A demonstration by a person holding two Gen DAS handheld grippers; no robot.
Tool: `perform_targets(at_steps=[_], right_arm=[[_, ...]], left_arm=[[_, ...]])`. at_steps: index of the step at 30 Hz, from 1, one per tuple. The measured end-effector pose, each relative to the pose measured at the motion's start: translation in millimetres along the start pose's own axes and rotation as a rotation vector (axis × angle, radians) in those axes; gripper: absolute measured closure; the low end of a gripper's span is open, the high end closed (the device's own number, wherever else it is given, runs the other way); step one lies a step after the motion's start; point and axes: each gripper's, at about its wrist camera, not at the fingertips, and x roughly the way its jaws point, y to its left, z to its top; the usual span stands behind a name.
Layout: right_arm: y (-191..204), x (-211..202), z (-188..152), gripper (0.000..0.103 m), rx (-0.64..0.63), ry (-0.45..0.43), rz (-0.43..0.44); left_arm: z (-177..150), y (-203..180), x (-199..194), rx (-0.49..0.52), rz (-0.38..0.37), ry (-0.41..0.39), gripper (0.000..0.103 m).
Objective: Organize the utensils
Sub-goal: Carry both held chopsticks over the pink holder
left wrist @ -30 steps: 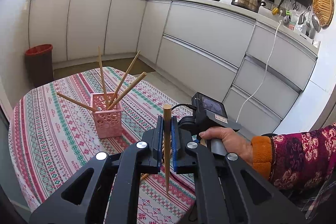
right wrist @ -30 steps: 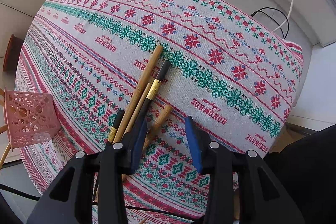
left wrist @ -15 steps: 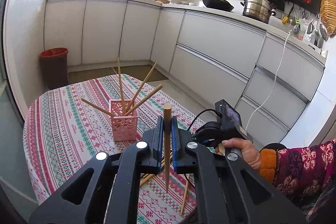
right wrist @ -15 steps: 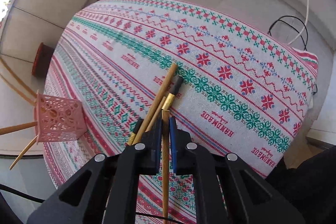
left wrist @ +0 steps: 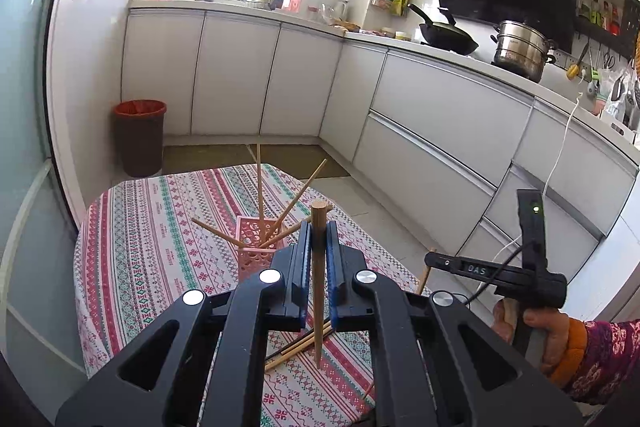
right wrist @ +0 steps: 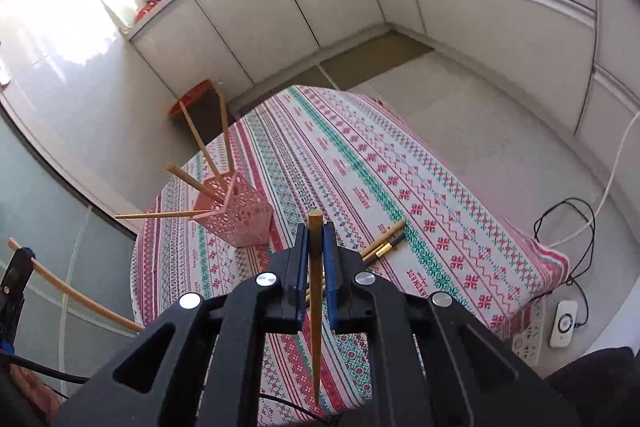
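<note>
So on my end both claws are loaded. The left gripper (left wrist: 319,239) is clamped on a wooden chopstick (left wrist: 318,291), which stands nearly upright between the blue pads with its thin tip pointing down over the patterned tablecloth (left wrist: 160,259). The right gripper (right wrist: 315,247) is pinched tight on another chopstick (right wrist: 316,311), same pose, blunt end poking up above the pads.

The pink holder (right wrist: 236,215) sits on the table toward the far left side with 4 chopsticks (right wrist: 200,143) fanning out of it. A few loose chopsticks (right wrist: 382,247) lie flat on the cloth just right of the right claw, 1 of them dark with a gold band. From the left camera I can see the hand (left wrist: 536,327) gripping the right handle.
</note>
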Motion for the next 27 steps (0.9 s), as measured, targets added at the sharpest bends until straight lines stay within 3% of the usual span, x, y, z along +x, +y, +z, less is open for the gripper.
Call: perform_targets(at_steps=[7, 16, 27], right_arm=[[16, -47, 28, 0.095, -0.045, -0.098, 0.062], [50, -90, 92, 0.095, -0.135, -0.26, 0.094], [98, -97, 174, 0.095, -0.173, -0.407, 0.137]], left_arm=[[18, -4, -1, -0.005, 0.025, -0.027, 0.096], [60, -8, -2, 0.027, 0.067, -0.123, 0.097], [104, 9, 33, 0.031, 0.151, -0.183, 0.097]])
